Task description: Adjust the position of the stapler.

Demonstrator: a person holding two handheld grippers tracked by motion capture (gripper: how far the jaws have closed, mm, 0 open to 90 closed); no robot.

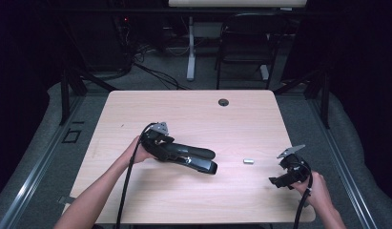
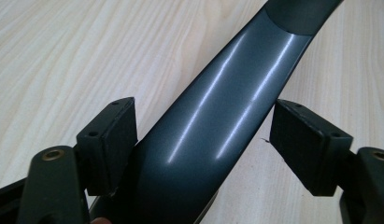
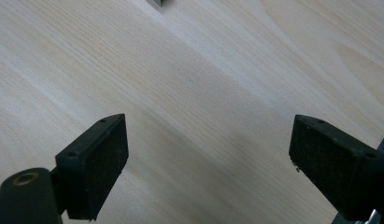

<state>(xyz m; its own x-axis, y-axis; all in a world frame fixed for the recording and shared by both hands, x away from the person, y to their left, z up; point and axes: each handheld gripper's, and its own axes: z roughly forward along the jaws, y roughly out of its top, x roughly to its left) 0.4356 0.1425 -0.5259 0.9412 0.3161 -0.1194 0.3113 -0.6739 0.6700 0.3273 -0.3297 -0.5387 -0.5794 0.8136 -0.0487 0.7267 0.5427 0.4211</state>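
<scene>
Between the left tool's point(image 2: 203, 154) pads lies a dark stapler point(image 2: 217, 116).

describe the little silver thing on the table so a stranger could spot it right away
On the pale wooden table, look right of centre, between the long dark glossy object and the right gripper. The small silver piece lies alone there, the only bright metallic item.

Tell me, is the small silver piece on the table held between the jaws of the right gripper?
No: the small silver piece lies alone on the table, apart from the right gripper, whose jaws stand open over bare wood.
</scene>
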